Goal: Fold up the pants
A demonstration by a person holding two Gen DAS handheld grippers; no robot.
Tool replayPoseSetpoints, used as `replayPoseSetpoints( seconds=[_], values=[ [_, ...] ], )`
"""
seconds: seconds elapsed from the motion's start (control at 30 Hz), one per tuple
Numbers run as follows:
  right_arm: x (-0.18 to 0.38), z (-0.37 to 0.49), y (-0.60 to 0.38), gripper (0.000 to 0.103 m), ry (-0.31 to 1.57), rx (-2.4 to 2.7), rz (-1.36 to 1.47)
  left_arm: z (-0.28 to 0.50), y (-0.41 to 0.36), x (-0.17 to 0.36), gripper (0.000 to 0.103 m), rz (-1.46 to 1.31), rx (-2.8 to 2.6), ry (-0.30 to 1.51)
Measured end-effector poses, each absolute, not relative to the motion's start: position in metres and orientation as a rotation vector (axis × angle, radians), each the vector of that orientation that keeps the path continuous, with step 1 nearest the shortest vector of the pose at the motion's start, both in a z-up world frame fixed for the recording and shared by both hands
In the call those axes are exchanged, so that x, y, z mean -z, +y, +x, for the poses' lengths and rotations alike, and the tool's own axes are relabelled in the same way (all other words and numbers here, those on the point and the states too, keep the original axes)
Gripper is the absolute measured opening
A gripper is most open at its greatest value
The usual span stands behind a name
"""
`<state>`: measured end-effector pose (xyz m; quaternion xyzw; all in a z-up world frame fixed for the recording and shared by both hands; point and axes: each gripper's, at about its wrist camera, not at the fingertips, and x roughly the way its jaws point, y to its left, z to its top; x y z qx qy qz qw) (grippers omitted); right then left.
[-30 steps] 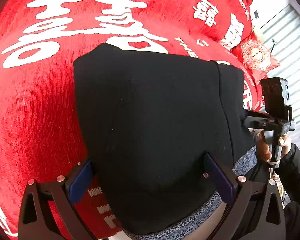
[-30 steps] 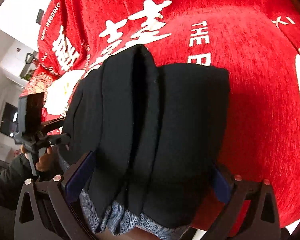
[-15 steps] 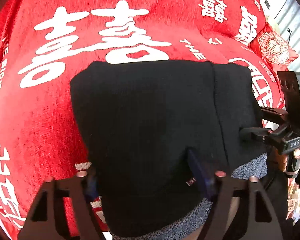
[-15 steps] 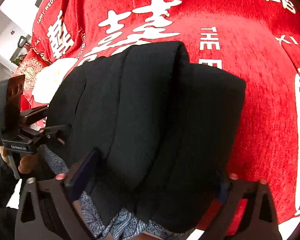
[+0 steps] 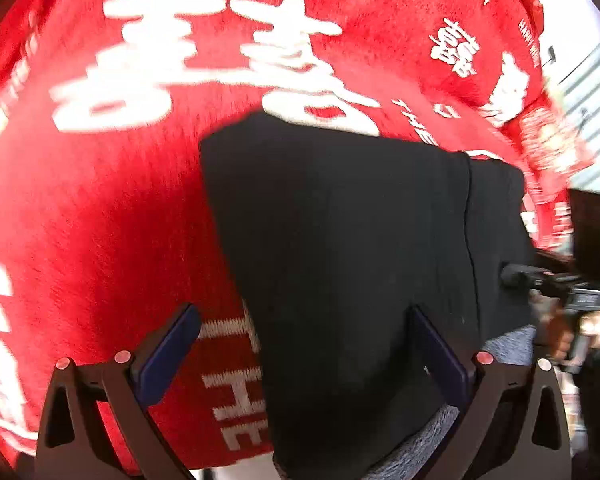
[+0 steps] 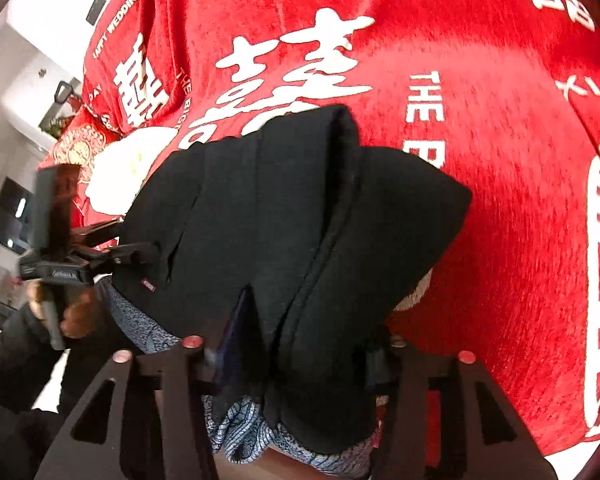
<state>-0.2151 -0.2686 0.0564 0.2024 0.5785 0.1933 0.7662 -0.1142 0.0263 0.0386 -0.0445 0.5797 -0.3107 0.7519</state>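
We hold the left gripper [image 5: 300,344] low over the near edge of the folded black fabric pants [image 5: 348,248]. Its two blue-padded fingers [image 5: 168,352] stand wide apart. The left finger is over the red plush blanket with large white characters [image 5: 100,200], and the right finger lies on the black cloth, so nothing is pinched between them.

The pants lie as a thick folded bundle on the red blanket, in the middle of both views. In the right wrist view the pants [image 6: 300,232] show several layers stacked, with a deep crease running from the far edge down toward us. A grey patterned inner lining [image 6: 240,420] comes out under the near edge of the bundle.

The right gripper [image 6: 300,360] is at this near edge. Its fingers stand narrow and the black cloth is gripped between them; the left blue pad is pressed against the fabric, and the right finger is mostly hidden by the cloth.

Each gripper is seen from the other camera at the side of the bundle: the left one at the left edge of the right wrist view, touching the pants, and the right one at the right edge of the left wrist view, blurred.

A red cushion with a round gold pattern [image 6: 76,148] lies at the far corner of the blanket.
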Motion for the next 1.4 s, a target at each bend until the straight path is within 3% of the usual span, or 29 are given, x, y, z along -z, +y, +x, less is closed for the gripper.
replayPoseSetpoints(
  seconds=[0.27,0.37,0.43,0.47,0.5,0.57,0.8,1.4],
  values=[
    [-0.041,-0.212,-0.273,0.072,1.25,-0.449,0.472,-0.129,0.008,-0.036,0.103,-0.13,0.91,1.294],
    [-0.041,-0.212,-0.272,0.072,1.242,-0.446,0.469,-0.149,-0.026,-0.041,0.103,0.108,0.842,1.218],
    [-0.042,-0.213,-0.273,0.069,1.24,-0.443,0.468,-0.147,-0.022,-0.045,0.086,0.066,0.842,1.218],
    [-0.044,-0.214,-0.274,0.062,1.234,-0.451,0.477,-0.145,-0.015,-0.049,0.078,0.045,0.844,1.213],
    [-0.046,-0.215,-0.276,0.054,1.228,-0.46,0.487,-0.143,-0.008,-0.056,0.059,0.02,0.841,1.211],
    [-0.054,-0.216,-0.277,0.046,1.213,-0.479,0.493,-0.14,-0.001,-0.063,0.049,0.002,0.852,1.218],
    [-0.065,-0.219,-0.274,0.04,1.183,-0.479,0.479,-0.147,-0.014,-0.077,0.043,0.08,0.83,1.176],
    [-0.106,-0.186,-0.292,0.039,1.12,-0.386,0.412,-0.12,-0.066,-0.114,0.043,0.226,0.714,1.109]
  ],
)
